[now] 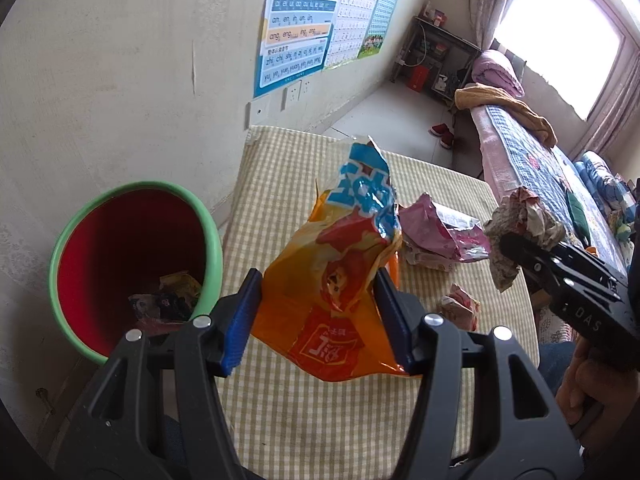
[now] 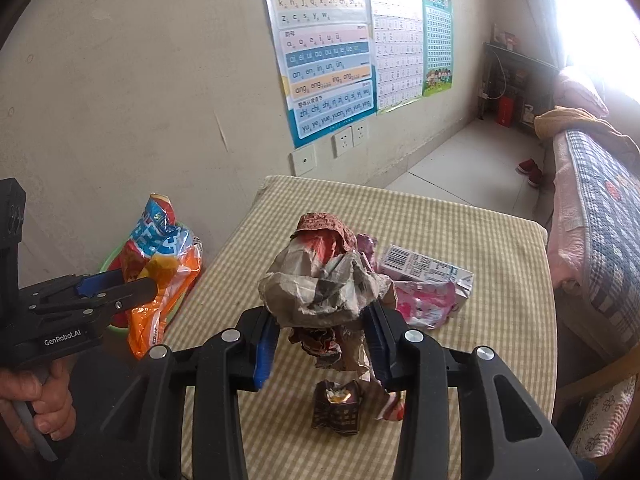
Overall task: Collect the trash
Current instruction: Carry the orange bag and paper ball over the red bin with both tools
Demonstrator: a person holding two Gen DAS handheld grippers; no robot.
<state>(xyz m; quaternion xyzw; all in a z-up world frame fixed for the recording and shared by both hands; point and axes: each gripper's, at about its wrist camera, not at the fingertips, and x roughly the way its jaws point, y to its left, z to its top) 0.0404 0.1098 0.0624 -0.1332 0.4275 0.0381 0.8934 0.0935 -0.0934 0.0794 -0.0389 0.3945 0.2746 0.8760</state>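
L gripper (image 1: 316,316) clamping orange snack bag (image 1: 340,264), holding it off table (image 1: 280,412) beside bin (image 1: 136,268) | R gripper (image 2: 320,344) gripping crumpled paper wad (image 2: 324,280) above table | pink wrapper (image 2: 424,300), carton (image 2: 424,266), prob. 2 small scraps lying on cloth

A pale, scuffed wall (image 2: 140,80) carries a pinyin chart (image 2: 324,52) and two more posters, with sockets (image 2: 350,138) below. The floor (image 1: 384,116) is of light tiles. At the right stands a bed with a checked quilt (image 2: 600,200). A dark shelf (image 1: 436,60) stands in the far corner. Strong daylight comes through the curtained window (image 1: 560,28).
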